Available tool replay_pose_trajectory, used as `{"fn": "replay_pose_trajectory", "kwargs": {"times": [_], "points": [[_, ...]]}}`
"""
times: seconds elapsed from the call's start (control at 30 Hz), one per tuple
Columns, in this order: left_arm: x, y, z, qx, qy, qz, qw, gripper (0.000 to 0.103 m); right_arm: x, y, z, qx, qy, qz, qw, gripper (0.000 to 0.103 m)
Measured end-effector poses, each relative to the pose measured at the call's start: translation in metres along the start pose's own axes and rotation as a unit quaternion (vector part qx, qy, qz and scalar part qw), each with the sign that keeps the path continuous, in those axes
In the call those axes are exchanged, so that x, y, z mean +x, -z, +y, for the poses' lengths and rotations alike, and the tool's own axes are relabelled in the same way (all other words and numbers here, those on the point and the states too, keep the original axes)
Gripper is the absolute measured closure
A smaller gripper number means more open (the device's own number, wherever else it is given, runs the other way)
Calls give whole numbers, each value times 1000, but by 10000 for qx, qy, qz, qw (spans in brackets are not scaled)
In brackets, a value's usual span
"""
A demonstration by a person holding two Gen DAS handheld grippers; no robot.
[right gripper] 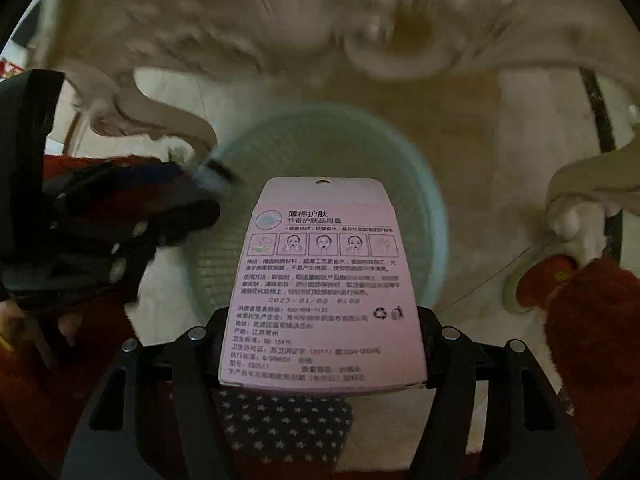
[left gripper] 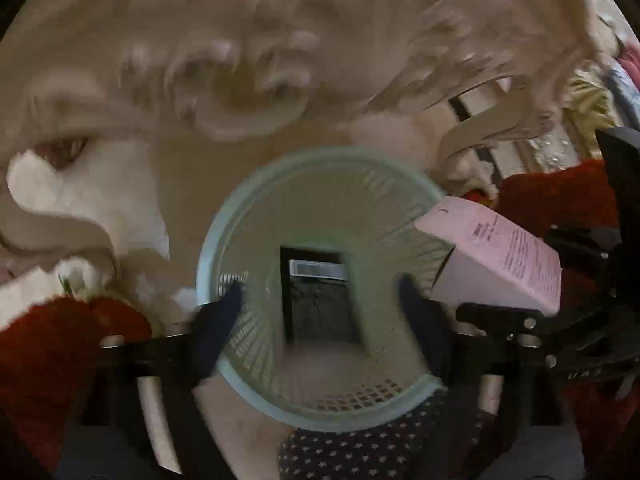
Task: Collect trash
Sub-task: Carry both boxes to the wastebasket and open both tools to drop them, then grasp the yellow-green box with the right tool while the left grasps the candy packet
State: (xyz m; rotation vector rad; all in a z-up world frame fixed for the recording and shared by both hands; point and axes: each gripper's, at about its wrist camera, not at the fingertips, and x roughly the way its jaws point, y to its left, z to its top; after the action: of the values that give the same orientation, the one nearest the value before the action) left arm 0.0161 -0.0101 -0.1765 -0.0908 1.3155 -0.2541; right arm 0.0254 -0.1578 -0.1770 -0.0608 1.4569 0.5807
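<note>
Left claw (left gripper: 320,300) stood wide and empty over the pale-green mesh basket (left gripper: 248,208) at frame centre, a dark box (left gripper: 320,300) lying inside it, while at right the right claw (right gripper: 320,336) held the pink printed box (right gripper: 320,280) above the basket's rim.

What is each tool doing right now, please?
Left tool: open, empty, above the basket with a dark box inside.
Right tool: a pink box sits between its sides; grip cannot be told.
</note>
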Motion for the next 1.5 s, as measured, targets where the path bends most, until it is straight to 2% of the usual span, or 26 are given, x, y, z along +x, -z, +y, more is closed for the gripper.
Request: {"fn": "replay_pose_trajectory", "kwargs": {"times": [0.03,0.07,0.13,0.2,0.33,0.4,0.5,0.6,0.63,0.7,0.77,0.83,0.9,0.93,1.0,1.17,1.27,1.37,1.5], "points": [[4,3,1,-19,8,41,10000,13,4,0,1,26,-21,28,10000,25],[8,4,4,-73,46,114,9999,11,4,0,2,46,-1,18,10000,23],[11,5,4,-175,125,166,9996,10,2,-1,2,68,93,-51,9999,23],[9,5,3,-299,311,76,9990,9,-3,0,3,121,121,-174,9997,23],[7,9,10,-356,423,-87,9984,8,-19,2,-1,181,168,-340,9991,23],[-7,13,12,-315,484,-238,9980,8,-28,4,-1,135,151,-448,9988,23],[-49,16,10,-142,666,-630,9957,8,-72,13,16,-254,116,-912,9954,23],[-119,16,6,198,697,-1232,9897,8,-139,23,32,-576,199,-1802,9817,23],[-143,14,6,268,616,-1497,9864,8,-166,25,36,-662,243,-2262,9715,23],[-195,3,10,353,441,-2162,9747,8,-202,22,40,-771,367,-2933,9522,23],[-228,-19,20,326,71,-2677,9629,8,-226,6,46,-950,451,-3482,9315,23],[-241,-58,33,197,-448,-2932,9548,8,-226,-22,48,-1086,612,-3638,9231,23],[-240,-88,46,-19,-645,-2992,9520,8,-220,-48,47,-1119,701,-3714,9191,23],[-238,-102,52,-158,-613,-2968,9528,8,-217,-62,44,-1026,729,-3765,9178,24],[-229,-131,64,-414,-332,-2869,9565,8,-212,-84,37,-904,657,-3677,9232,24],[-207,-178,75,-795,-308,-2682,9596,8,-201,-111,37,-901,1002,-3570,9243,24],[-196,-189,81,-777,-586,-2597,9608,8,-198,-121,34,-885,1046,-3458,9283,24],[-189,-199,78,-558,-921,-2503,9622,8,-195,-127,33,-876,1104,-3421,9290,24],[-181,-207,79,-483,-1220,-2358,9629,8,-188,-137,35,-945,1363,-3336,9280,24]]}}
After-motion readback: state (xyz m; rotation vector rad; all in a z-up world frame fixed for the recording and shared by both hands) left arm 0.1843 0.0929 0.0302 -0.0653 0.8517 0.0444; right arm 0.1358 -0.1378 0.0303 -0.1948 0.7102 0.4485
